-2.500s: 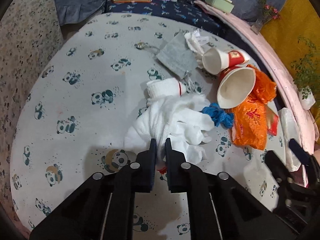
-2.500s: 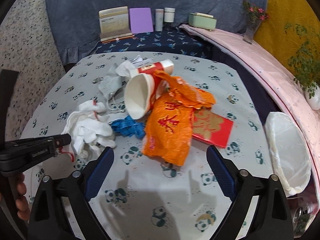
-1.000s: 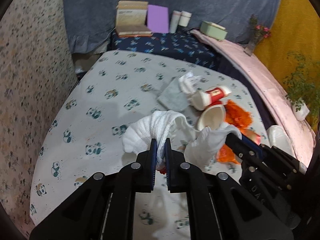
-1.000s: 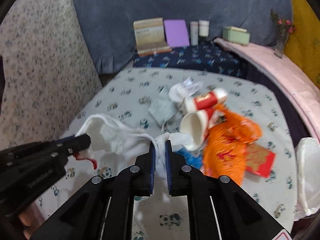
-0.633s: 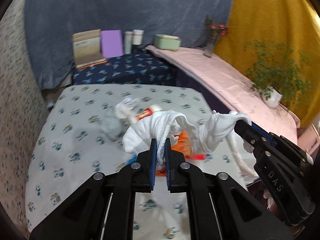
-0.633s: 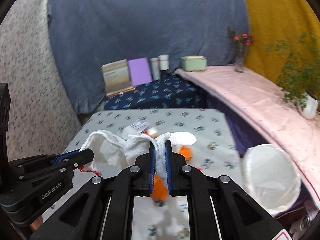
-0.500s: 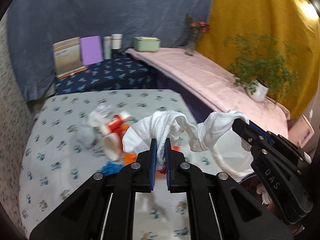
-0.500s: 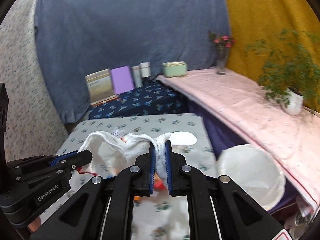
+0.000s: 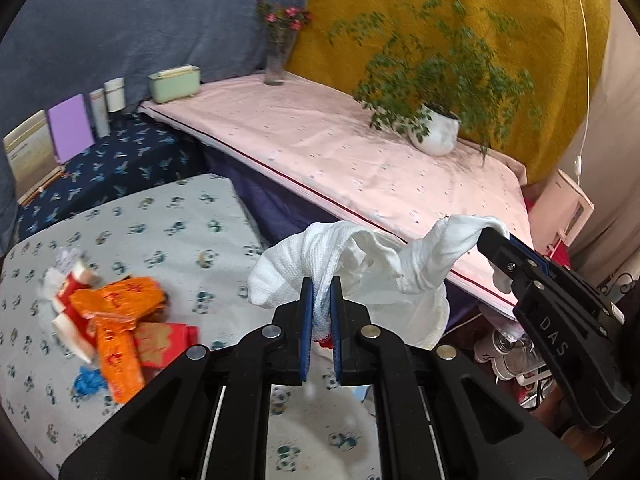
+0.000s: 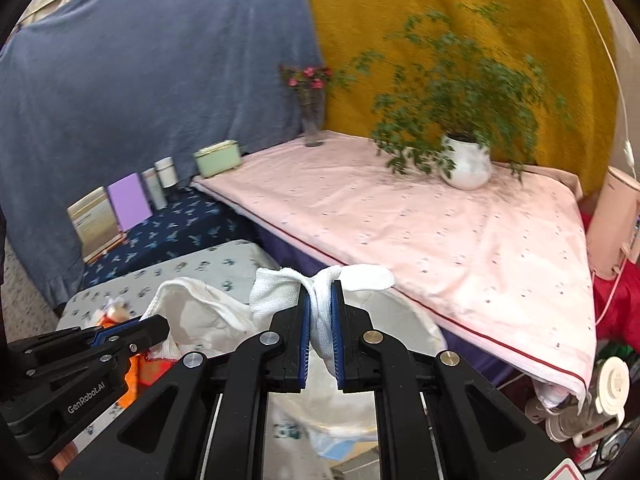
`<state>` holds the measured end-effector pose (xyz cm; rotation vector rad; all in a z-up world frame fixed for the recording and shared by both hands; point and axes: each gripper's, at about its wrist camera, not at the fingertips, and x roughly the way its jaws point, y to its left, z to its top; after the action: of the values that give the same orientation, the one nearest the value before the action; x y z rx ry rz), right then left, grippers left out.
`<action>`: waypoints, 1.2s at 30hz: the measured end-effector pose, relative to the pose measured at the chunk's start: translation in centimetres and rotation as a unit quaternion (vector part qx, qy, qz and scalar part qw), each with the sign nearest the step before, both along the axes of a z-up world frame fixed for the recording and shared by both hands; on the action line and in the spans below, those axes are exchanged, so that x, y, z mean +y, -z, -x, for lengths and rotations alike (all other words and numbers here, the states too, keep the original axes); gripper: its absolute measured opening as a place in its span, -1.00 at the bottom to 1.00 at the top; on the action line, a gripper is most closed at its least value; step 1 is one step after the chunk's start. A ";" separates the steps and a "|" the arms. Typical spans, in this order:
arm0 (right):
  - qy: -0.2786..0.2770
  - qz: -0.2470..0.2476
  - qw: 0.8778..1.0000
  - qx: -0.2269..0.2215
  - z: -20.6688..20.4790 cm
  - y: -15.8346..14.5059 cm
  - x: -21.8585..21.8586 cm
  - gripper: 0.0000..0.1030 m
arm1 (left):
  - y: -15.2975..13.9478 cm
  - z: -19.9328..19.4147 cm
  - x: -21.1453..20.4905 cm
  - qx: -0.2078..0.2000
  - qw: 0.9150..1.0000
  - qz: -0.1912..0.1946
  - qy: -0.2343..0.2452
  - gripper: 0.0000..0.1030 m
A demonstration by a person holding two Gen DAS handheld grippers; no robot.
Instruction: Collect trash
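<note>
1. Left gripper: jaws narrow, blue pads pinching a bunched fold of white cloth; a red mark on the fabric shows low between the pads. Black, angular fingers pointing downward over the table's edge.
2. Right gripper: jaws narrow, clamped on another bunch of the same cloth, which spills over both pads. In the left view it enters from the right, tip angled up-left, gripping the cloth's far end.
3. Cloth: soft, waffle-knit, crumpled; slung between the two tips, clear of the table.
4. Bin: round, lined with thin white plastic, directly below and just beyond the right jaws.
5. Table: panda-print cover, left of the left jaws.
6. Remaining trash: crinkled orange bag, red packet, blue scrap, on the table, well left of the left jaws.
</note>
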<state>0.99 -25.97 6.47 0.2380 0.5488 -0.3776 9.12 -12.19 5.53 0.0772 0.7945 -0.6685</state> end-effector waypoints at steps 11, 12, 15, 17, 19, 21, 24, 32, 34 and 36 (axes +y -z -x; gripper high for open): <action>0.033 -0.031 0.998 0.042 -2.2 4.7 -5.5 -0.82 | 4.7 -3.3 -6.8 0.046 0.998 -0.029 0.034 -0.84; 0.033 -0.033 0.998 0.045 -2.5 5.0 -5.6 -0.82 | 4.9 -3.6 -7.0 0.050 0.998 -0.028 0.035 -0.84; 0.036 -0.041 0.997 0.050 -3.3 5.8 -6.1 -0.75 | 5.5 -4.6 -7.3 0.056 0.998 -0.023 0.031 -0.79; 0.046 -0.042 0.997 0.042 -3.4 5.8 -6.2 -0.48 | 5.6 -5.0 -6.9 0.057 0.998 -0.020 0.020 -0.32; 0.059 -0.043 0.997 0.029 -3.4 5.4 -6.3 0.15 | 5.4 -5.4 -6.5 0.051 0.999 -0.014 0.003 0.00; 0.061 -0.042 0.997 0.010 -3.0 4.6 -6.3 0.16 | 5.0 -5.7 -5.8 0.039 0.999 -0.012 -0.008 0.01; 0.060 -0.032 0.998 0.001 -2.8 3.6 -5.9 0.15 | 4.4 -6.1 -4.9 0.034 0.999 -0.009 -0.021 0.01; 0.038 -0.025 0.999 -0.016 -2.4 1.4 -3.6 0.19 | 2.8 -5.8 -2.0 0.014 0.999 -0.002 -0.050 0.17; 0.030 -0.025 0.999 -0.020 -2.3 0.9 -2.8 0.21 | 2.4 -5.6 -1.1 0.006 0.998 0.001 -0.058 0.19; 0.025 -0.023 0.999 -0.024 -2.3 0.5 -2.1 0.23 | 2.0 -5.4 0.0 0.001 0.998 0.002 -0.065 0.20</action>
<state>3.29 -28.05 6.01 0.3045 0.5063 -0.4068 14.52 -12.24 3.48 0.0203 0.7939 -0.5463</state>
